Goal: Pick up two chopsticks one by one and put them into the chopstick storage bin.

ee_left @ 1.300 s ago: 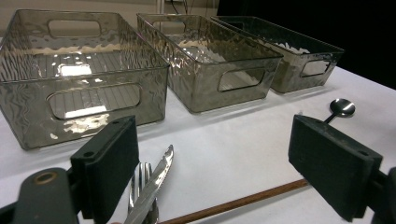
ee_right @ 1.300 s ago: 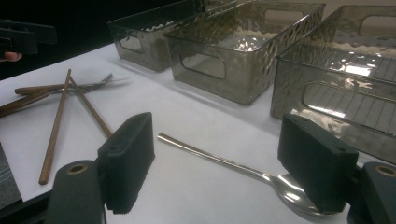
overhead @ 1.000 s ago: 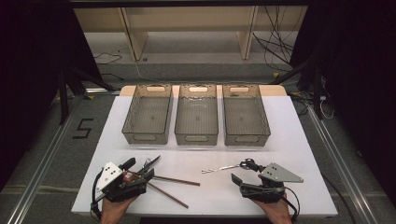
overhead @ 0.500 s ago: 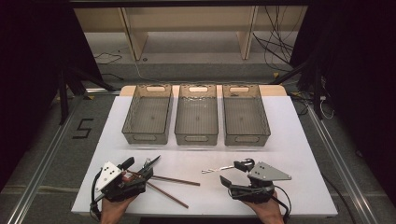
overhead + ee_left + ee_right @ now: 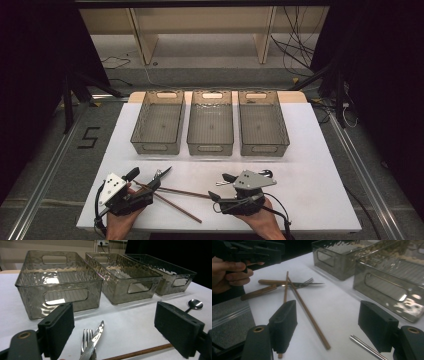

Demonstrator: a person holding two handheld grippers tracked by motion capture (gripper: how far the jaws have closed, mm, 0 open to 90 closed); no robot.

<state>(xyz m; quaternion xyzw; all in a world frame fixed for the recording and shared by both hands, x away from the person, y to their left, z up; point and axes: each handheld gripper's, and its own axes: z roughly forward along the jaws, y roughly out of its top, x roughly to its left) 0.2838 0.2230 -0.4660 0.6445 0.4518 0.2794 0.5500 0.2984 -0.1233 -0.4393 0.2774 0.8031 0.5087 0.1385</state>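
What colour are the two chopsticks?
Brown, like wood; the chopsticks show best in the right gripper view.

Fork (image 5: 86, 342) & knife (image 5: 96, 340) betw. open jaws; 3 bins (image 5: 60, 282) behind, spoon (image 5: 195, 304) rt.

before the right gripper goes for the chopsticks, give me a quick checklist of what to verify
1. Right gripper jaws open, nothing between the pads, though they have just been closing a little: ok.
2. Chopsticks lie ahead of the right jaws, not yet touched: ok.
3. Chopsticks cross the fork and knife; lifting may drag them: not ok.
4. Left gripper open, close beside the cutlery pile, may crowd the reach: cannot tell.
5. Spoon lies apart from the pile: ok.
6. Three bins upright, with room inside: ok.
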